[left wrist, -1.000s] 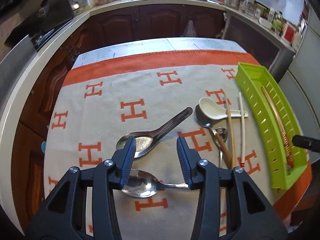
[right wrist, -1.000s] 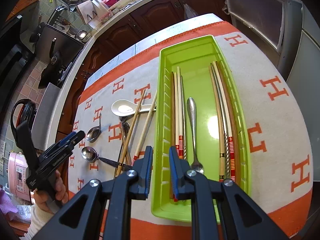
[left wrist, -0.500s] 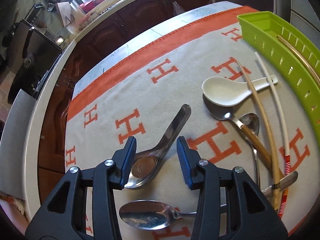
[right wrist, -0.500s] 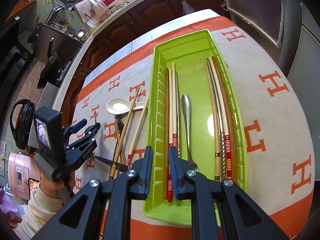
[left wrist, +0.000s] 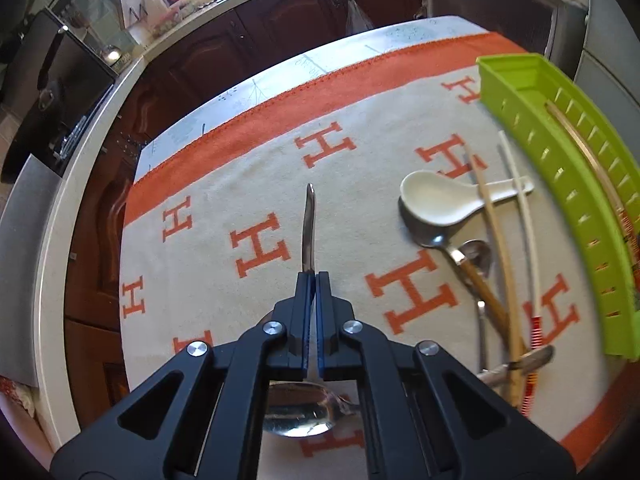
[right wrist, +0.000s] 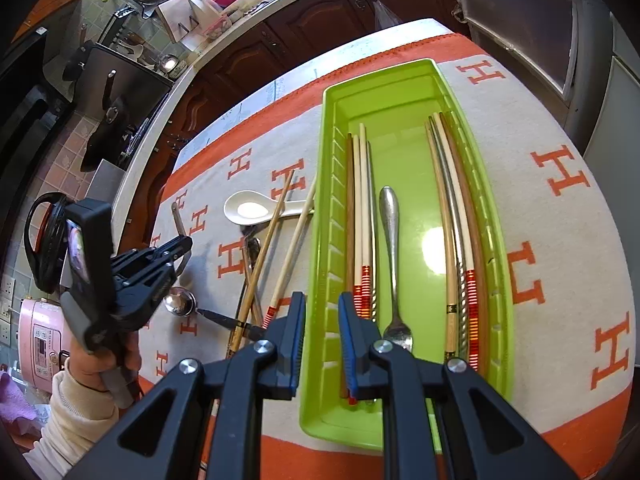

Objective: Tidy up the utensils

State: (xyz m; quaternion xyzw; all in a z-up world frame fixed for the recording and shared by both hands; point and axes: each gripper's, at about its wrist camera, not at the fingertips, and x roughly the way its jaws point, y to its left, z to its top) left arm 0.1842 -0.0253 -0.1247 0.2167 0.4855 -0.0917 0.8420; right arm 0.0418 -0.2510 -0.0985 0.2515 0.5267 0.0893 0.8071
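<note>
My left gripper point(left wrist: 313, 280) has its jaws closing tight on a flat-handled metal spoon point(left wrist: 309, 224), pads pressing it. The handle sticks out forward, edge-on, over the cloth. From the right wrist view the left gripper point(right wrist: 176, 252) is held by a hand at the left, with the spoon handle point(right wrist: 178, 216) pointing up. A second metal spoon point(left wrist: 298, 412) lies under it. My right gripper point(right wrist: 322, 304) hovers over the near left wall of the green tray point(right wrist: 332, 240), narrowly open with nothing between its fingers. The tray holds chopsticks point(right wrist: 360, 216) and a metal utensil point(right wrist: 394, 248).
A white ceramic spoon point(left wrist: 436, 200), loose chopsticks point(left wrist: 500, 264) and a wooden-handled spoon point(left wrist: 476, 284) lie piled on the H-patterned cloth point(left wrist: 224, 184) beside the tray point(left wrist: 520, 92). Dark cabinets and a counter ring the table's far edge.
The left gripper went from open around the flat-handled spoon to shut on it; the hand rolled and the spoon now stands edge-on. The right gripper stayed still.
</note>
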